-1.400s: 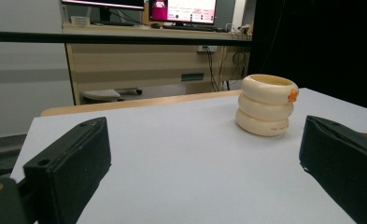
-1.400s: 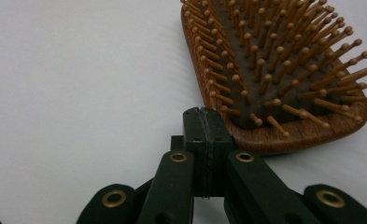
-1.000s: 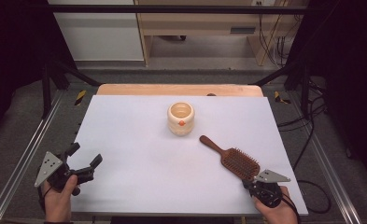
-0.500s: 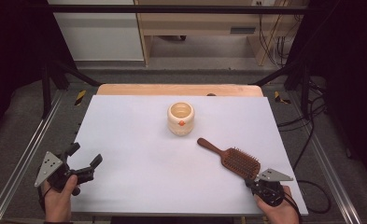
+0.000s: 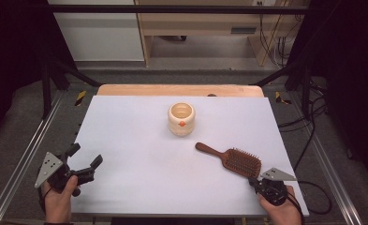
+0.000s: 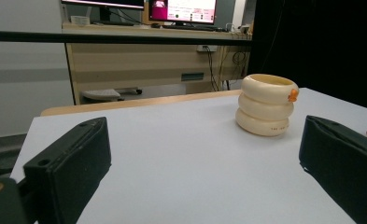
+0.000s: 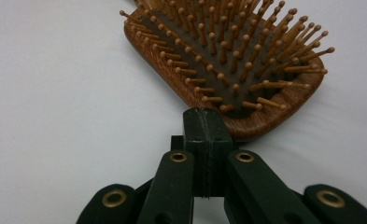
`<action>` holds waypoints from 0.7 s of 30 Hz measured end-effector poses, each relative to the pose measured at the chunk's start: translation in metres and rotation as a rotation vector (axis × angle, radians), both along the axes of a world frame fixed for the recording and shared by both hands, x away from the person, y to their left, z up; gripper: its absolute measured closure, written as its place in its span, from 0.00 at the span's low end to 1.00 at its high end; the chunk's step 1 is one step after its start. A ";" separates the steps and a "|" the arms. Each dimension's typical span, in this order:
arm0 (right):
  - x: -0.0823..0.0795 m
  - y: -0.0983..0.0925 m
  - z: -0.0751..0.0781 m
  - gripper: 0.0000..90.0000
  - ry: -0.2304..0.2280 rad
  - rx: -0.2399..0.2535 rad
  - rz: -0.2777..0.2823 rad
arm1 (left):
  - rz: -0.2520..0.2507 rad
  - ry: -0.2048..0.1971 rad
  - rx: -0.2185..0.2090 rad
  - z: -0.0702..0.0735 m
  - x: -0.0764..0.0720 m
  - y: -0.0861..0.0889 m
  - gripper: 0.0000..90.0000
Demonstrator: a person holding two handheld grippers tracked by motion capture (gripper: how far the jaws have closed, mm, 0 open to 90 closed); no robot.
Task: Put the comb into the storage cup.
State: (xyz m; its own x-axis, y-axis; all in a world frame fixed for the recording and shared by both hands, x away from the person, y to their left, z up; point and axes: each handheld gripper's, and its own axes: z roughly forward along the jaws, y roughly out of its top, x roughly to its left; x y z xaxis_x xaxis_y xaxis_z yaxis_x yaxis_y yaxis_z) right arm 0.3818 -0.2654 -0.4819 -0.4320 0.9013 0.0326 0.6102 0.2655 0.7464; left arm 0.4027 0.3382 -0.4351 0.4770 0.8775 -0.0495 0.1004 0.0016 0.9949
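The hairbrush is lying bristles-up, handle pointing up-left toward the cup; the right hand-held gripper, jaws together, is touching its head.

**Open table, two obstacles**

A cream ringed cup stands mid-table and a wooden hairbrush lies near the right front, leaving the left half of the white tabletop free for passage.

Hairbrush – glossy brown wood; ringed cup – smooth, perhaps plastic; table matt.
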 end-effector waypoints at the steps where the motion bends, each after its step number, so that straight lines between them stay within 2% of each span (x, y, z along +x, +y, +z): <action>1: 0.000 0.000 0.000 1.00 0.001 0.001 -0.005 | 0.000 0.000 0.000 0.000 0.000 0.000 0.02; 21: 0.012 -0.011 0.000 1.00 -0.017 -0.005 -0.064 | -0.002 0.003 0.003 0.000 0.001 -0.001 0.02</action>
State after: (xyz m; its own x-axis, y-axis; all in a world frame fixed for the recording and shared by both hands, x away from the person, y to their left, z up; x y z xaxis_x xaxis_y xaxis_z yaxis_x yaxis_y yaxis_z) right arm 0.3939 -0.2765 -0.4819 -0.3742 0.9271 0.0214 0.6131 0.2300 0.7558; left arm 0.4033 0.3373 -0.4355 0.4790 0.8765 -0.0481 0.1030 -0.0017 0.9947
